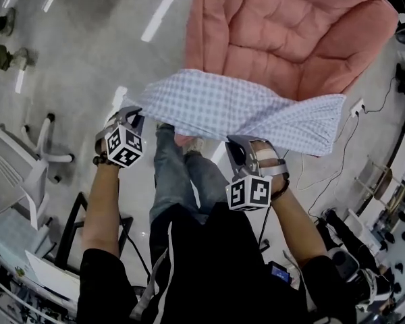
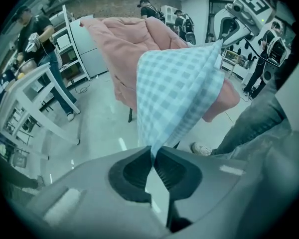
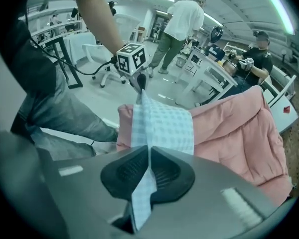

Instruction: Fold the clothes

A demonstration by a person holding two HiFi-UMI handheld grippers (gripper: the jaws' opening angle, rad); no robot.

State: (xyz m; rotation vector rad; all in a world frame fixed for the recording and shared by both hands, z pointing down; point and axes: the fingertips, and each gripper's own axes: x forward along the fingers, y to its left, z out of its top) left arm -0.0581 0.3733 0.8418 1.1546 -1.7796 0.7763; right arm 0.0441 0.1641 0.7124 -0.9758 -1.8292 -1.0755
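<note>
Checked cloth [image 1: 243, 110]: looks thin, soft, light, limp. Hangs stretched between claws, over front edge of pink chair [image 1: 290, 32]. Left claw [image 1: 136, 117] and right claw [image 1: 237, 144] each pinched tight on cloth edge. Best hold: corners, kept taut.

Pink chair [image 1: 290, 32] just ahead, open floor [image 1: 94, 59] at left.

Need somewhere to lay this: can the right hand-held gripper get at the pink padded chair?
Probably yes: the right hand-held gripper, shut on the checked cloth, has the pink padded chair open ahead.
</note>
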